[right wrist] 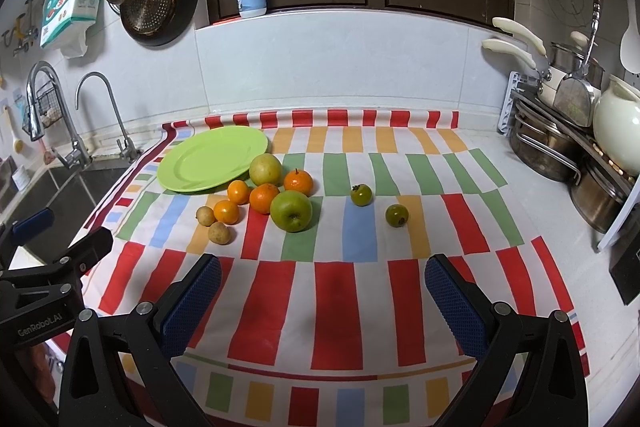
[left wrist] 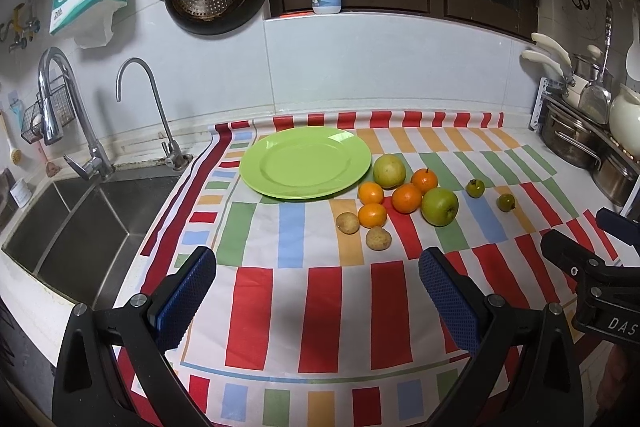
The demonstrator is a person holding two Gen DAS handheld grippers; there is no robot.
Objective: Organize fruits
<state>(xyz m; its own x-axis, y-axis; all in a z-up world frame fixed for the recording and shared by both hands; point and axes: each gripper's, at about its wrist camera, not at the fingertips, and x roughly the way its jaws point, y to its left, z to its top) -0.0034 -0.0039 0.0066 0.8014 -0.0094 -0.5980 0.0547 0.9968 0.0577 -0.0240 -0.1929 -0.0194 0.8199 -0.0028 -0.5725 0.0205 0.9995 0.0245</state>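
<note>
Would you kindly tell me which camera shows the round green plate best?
The left wrist view: the round green plate sits near centre, its whole rim visible. The right wrist view shows it further left, with fruit overlapping its edge.

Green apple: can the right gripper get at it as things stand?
Probably yes. The right gripper is open, and only bare cloth lies between it and the green apple, though oranges crowd its far side.

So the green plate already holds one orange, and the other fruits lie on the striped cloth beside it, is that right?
Not quite. The green plate holds nothing; both wrist views show it bare. All four oranges lie on the striped cloth beside it, with the other fruits.
</note>
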